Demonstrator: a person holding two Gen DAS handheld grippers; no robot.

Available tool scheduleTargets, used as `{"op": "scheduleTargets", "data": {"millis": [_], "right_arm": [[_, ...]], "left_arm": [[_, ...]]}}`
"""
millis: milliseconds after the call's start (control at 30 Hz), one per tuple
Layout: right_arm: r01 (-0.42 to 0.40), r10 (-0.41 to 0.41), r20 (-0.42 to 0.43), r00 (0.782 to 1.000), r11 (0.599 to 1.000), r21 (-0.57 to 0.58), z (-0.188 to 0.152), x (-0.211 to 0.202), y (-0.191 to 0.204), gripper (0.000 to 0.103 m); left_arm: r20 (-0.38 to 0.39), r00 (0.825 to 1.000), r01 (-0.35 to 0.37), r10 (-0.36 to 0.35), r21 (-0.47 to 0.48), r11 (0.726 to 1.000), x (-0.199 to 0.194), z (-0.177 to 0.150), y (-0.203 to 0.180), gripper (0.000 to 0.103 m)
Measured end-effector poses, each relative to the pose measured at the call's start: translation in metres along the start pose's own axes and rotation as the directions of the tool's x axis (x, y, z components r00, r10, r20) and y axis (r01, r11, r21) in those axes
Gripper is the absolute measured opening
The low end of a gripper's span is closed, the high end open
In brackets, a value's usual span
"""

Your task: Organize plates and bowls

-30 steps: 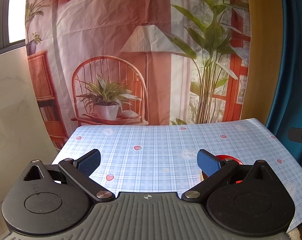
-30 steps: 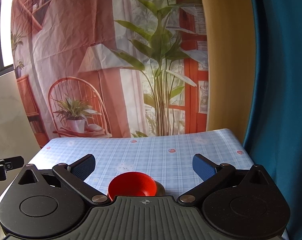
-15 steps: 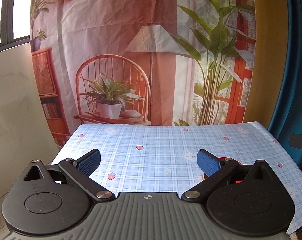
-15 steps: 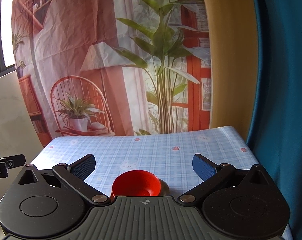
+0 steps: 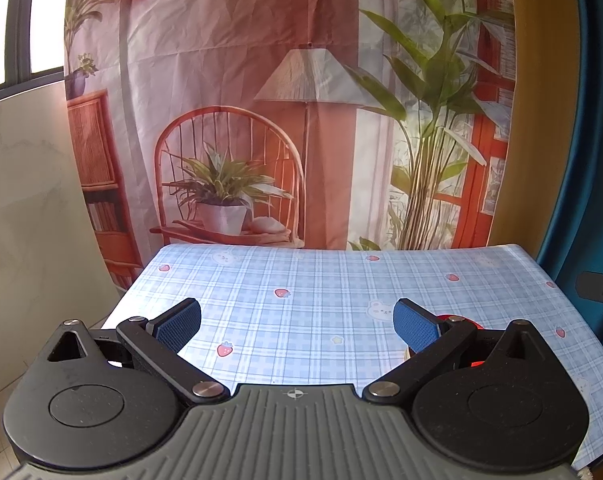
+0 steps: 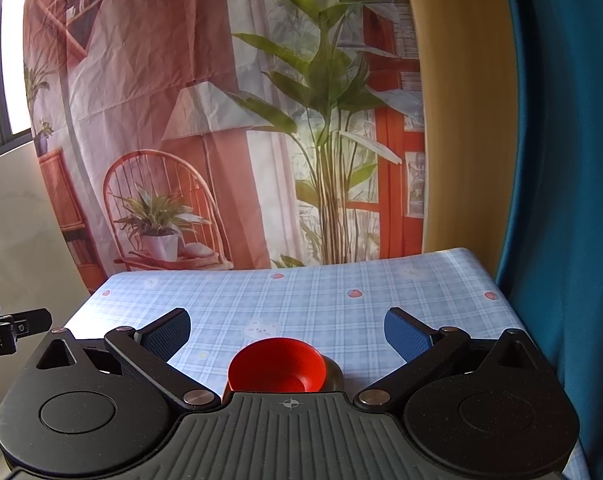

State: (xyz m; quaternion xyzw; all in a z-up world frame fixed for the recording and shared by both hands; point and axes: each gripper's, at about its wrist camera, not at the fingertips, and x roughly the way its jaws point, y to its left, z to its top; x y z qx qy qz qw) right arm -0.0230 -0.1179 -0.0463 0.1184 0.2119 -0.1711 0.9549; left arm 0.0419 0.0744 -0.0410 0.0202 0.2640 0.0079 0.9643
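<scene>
Left wrist: left tongs [image 5: 296,322] spread wide, empty, above checked table [image 5: 301,280]; one red bowl [image 5: 467,322] mostly hidden behind right finger.
Right wrist: right tongs [image 6: 287,332] spread wide, empty; one red bowl [image 6: 276,370] on table [image 6: 321,300], near edge, between fingers, untouched, atop one brownish dish [image 6: 335,374].

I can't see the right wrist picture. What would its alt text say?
A red bowl sits on a blue checked tablecloth, just ahead of the open right gripper, nothing held. Behind the table hangs a printed backdrop showing a chair, lamp and plants.
</scene>
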Motion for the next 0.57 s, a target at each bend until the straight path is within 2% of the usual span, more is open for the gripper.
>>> {"op": "scheduleTargets", "data": {"millis": [567], "right_arm": [[0.001,-0.001,0.000,1.000,1.000,0.006,0.0007,-0.0003,-0.0028,0.103]], "left_arm": [[0.008,1.000,0.001,-0.001,-0.003,1.000,-0.0005,-0.0018,-0.0011,0.103]]}}
